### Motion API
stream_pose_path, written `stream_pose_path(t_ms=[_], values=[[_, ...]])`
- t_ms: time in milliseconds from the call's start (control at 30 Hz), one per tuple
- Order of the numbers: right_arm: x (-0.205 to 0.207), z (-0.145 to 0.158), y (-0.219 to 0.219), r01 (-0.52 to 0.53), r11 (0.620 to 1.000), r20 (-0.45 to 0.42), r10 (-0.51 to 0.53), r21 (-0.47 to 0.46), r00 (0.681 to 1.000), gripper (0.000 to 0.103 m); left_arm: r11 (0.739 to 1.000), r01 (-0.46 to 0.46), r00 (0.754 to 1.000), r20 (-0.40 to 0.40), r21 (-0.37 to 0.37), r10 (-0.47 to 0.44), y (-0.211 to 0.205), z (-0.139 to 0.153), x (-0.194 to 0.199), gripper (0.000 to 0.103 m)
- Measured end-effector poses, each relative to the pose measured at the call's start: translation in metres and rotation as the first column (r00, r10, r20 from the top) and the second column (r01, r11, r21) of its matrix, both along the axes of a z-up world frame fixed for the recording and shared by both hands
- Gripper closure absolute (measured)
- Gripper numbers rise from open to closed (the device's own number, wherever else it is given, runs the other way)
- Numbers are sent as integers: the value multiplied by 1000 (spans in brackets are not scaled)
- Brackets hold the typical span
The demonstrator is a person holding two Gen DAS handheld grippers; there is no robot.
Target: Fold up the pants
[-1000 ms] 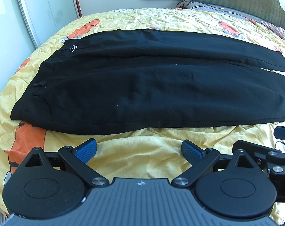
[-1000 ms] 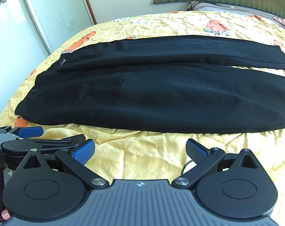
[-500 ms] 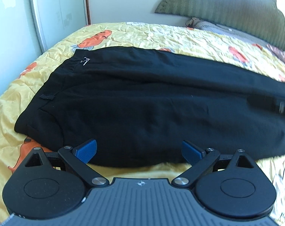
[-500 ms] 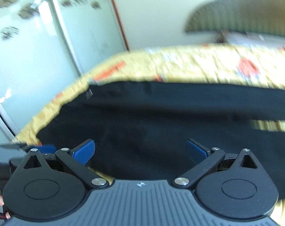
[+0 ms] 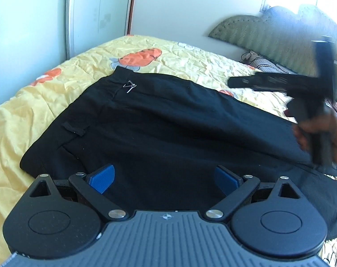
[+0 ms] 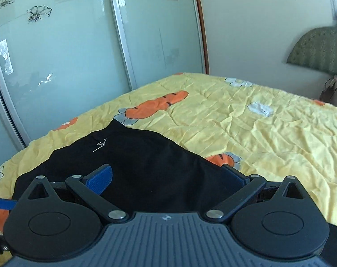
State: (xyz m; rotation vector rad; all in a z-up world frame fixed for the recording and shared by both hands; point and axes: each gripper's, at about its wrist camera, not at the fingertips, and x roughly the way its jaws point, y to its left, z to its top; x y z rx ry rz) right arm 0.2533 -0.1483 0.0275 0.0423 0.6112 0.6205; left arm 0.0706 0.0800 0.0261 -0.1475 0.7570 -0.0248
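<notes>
Black pants (image 5: 168,129) lie flat on a yellow bedspread (image 5: 45,98), waistband to the left with a metal hook clasp (image 5: 129,86). My left gripper (image 5: 166,179) is open and empty, low over the near edge of the pants by the waist. My right gripper (image 6: 166,178) is open and empty over the waist end of the pants (image 6: 146,166). In the left wrist view the right gripper (image 5: 242,81) shows blurred at the right, held in a hand above the pant legs.
The bedspread (image 6: 268,133) has orange carrot prints. Glass sliding wardrobe doors (image 6: 68,55) stand close beyond the bed's left edge. A green padded headboard (image 5: 268,35) and a striped pillow (image 5: 266,65) are at the far right.
Both grippers moved forward and left over the waist end of the pants. The right gripper rose and swung across above the pant legs. Both stayed open.
</notes>
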Motion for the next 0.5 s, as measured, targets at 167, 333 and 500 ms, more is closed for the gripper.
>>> stream_pose_path(t_ms=[167,333,500], values=[[69,-26,19,-60,998,-74,59,-7,995,0,1000,7,998,-67,-1,-7,13,-9,18,5],[110,-40,49,-164,986,-99,160,-37,982,12,1000,-4,997,-71,8,5,22,-11,28,5],[124,-50,77,-256,960,-148,239,-111,960,58,999,-27,996,-85,23,28,29,-9,41,5]])
